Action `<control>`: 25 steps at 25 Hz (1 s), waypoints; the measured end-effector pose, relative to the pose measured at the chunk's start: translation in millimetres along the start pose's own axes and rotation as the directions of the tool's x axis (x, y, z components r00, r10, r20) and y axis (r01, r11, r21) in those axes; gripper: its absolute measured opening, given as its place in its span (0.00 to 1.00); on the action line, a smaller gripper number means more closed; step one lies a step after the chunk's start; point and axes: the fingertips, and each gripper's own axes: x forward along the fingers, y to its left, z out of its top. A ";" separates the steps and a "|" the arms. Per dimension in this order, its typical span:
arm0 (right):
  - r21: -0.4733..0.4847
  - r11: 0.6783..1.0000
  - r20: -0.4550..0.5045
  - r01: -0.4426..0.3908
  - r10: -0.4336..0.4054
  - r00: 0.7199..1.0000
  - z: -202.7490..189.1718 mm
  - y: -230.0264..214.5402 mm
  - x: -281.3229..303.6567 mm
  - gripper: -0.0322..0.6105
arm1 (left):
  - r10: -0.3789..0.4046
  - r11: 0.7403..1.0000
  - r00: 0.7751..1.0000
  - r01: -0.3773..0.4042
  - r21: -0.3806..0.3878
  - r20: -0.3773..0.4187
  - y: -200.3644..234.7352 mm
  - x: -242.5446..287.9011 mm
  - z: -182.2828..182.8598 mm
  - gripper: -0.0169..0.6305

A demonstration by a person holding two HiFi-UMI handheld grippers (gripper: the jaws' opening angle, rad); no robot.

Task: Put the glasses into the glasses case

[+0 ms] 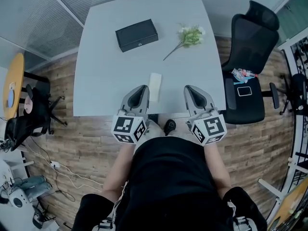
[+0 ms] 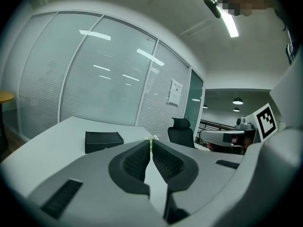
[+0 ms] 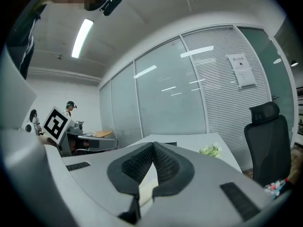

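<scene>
With the left gripper and right gripper jaws clenched on nothing over the worktop's near edge, the glasses case lies shut far across it, the glasses unseen: either already inside or somewhere out of view.

Black shirt; grey left tool, right tool; black-white marker cubes.

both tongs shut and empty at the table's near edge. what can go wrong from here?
1. No glasses show in any view; only a pale flat item lies between the left tongs and right tongs, near the edge, easy to knock off.
2. The black case lies closed far across the table; prying it may slide it into the flower sprig.
</scene>
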 end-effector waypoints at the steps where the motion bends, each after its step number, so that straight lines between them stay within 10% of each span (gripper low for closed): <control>1: -0.007 1.000 0.002 -0.011 0.011 1.000 -1.6 2.9 -0.3 0.07 | -0.001 1.000 1.000 0.001 0.004 0.003 -0.4 -1.6 -0.1 0.08; 25: -0.009 1.000 -0.047 -0.021 0.020 0.999 -17.7 12.0 -3.9 0.07 | 0.014 0.999 0.999 -0.013 0.032 -0.034 2.4 -3.9 -13.9 0.07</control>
